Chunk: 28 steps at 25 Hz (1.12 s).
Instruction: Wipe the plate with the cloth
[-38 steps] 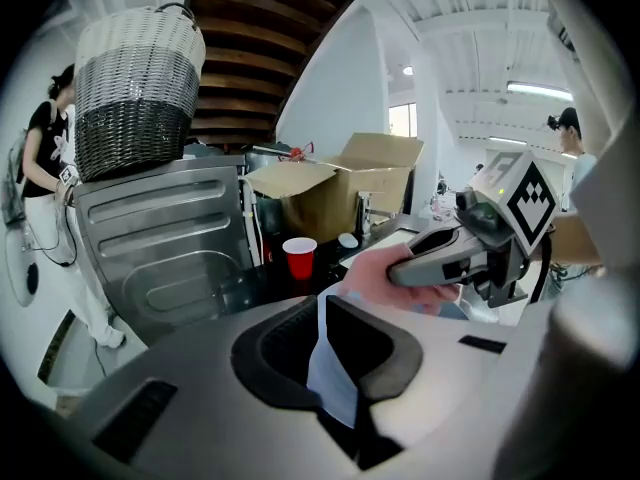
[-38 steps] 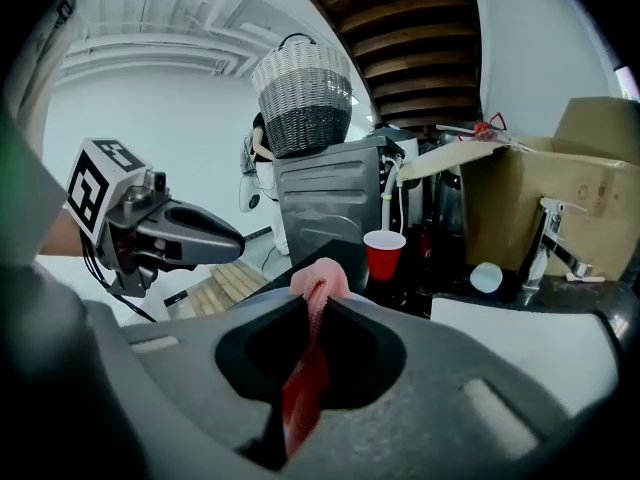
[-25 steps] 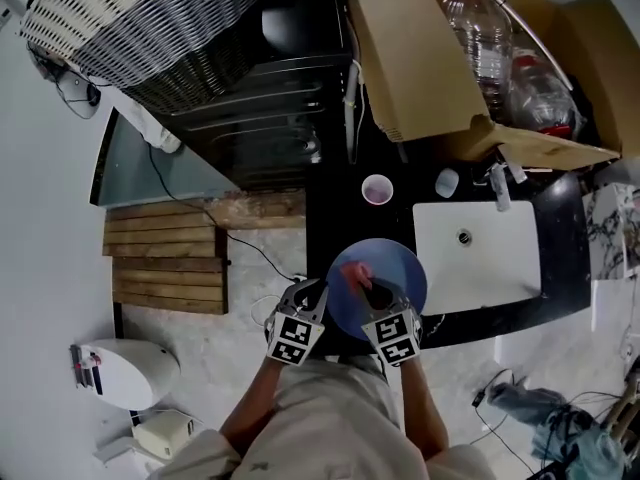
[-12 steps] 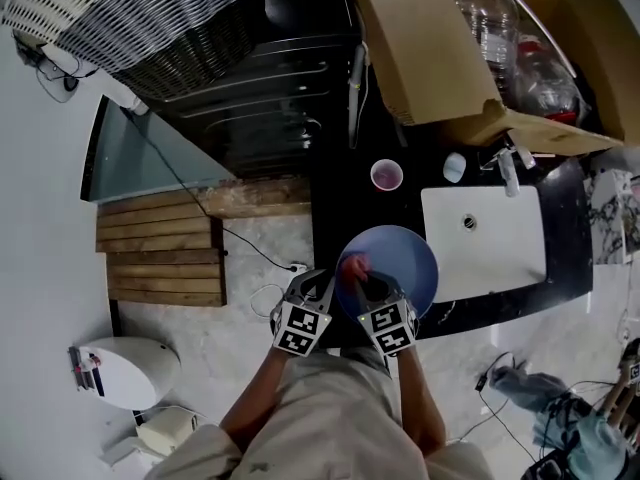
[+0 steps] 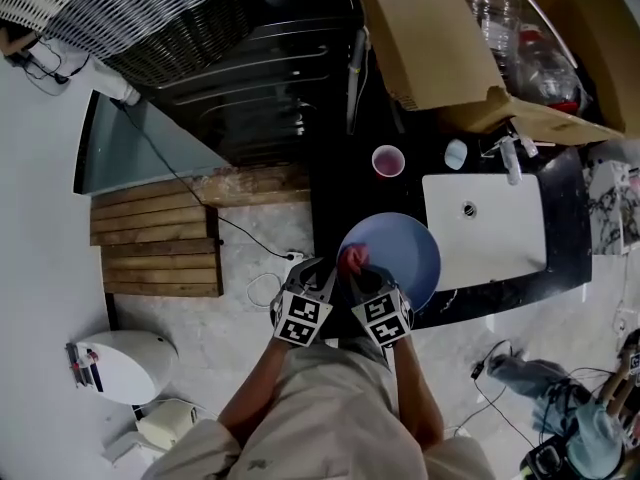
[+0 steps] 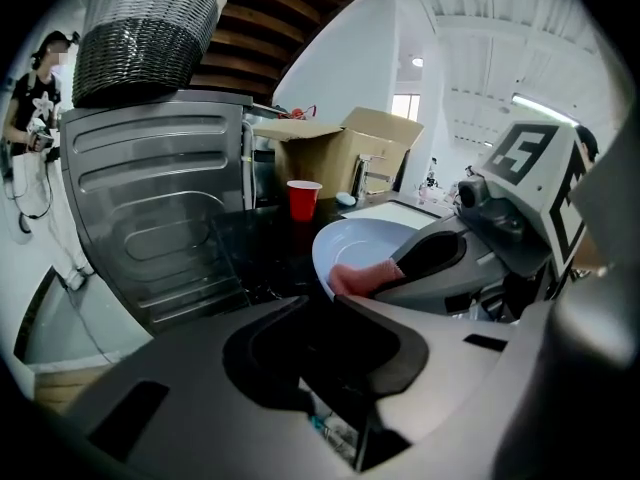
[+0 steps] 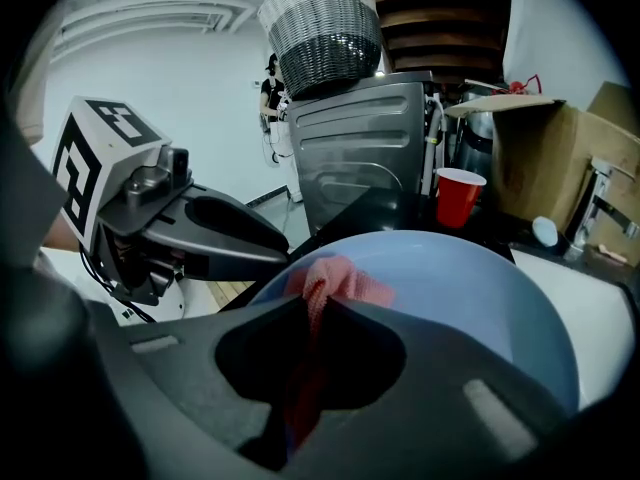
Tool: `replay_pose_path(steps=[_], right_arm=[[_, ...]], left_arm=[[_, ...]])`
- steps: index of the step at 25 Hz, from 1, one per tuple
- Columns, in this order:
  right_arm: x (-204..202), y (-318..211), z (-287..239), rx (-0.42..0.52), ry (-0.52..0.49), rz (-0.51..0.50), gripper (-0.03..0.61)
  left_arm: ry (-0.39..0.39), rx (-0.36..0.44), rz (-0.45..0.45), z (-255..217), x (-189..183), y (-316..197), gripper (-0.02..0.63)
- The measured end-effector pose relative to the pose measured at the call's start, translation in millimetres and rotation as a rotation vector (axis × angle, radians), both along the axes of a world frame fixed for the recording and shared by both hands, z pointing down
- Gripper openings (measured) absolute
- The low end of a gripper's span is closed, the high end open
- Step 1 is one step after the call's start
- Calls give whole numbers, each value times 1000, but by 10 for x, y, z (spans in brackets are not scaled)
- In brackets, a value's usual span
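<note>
The right tongs (image 7: 318, 303) pinch a pink cloth (image 7: 335, 280). Its length runs back along the jaws, and its bunched end sits on the near left rim of the plate (image 7: 480, 298). The left tongs (image 6: 320, 303) have just been opening. They are slightly spread with nothing between them, their tips just short of that rim. The plate is round and pale blue, and lies flat on the black bench (image 5: 340, 183) beside a white sink (image 5: 500, 233). A red cup (image 5: 387, 160) stands upright behind it. The cardboard box (image 5: 420, 38) holds plastic bottles (image 5: 500, 8).

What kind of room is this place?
Probably a kitchen corner: a white sink with a tap is set in a black counter. A red cup stands on the counter, and a blue plate is at its near edge.
</note>
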State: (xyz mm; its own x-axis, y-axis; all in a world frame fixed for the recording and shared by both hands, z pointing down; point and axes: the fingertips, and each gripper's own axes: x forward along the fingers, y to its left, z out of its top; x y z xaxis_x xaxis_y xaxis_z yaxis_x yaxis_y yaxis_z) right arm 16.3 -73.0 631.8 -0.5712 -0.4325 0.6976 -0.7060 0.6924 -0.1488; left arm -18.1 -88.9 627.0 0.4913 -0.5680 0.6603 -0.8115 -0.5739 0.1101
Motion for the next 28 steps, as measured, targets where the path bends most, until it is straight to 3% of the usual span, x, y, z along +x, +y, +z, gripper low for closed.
replay_pose_path(steps=[8,19,25,28], right_arm=[[-48,82,52,-23,33,-28,25],[-57,131,75,-19,50,-38,25],[-66,218,86,-25,59,-50,25],[-61,241,83,-27,63,-59,25]], left_arm=[[-14,-10,-10,63,-43,20,83],[68,9,-5,-45,7,33,112],[-26,-7,-11,96,-75,66,98],[-18,-9,-18,103,-83,94,99]])
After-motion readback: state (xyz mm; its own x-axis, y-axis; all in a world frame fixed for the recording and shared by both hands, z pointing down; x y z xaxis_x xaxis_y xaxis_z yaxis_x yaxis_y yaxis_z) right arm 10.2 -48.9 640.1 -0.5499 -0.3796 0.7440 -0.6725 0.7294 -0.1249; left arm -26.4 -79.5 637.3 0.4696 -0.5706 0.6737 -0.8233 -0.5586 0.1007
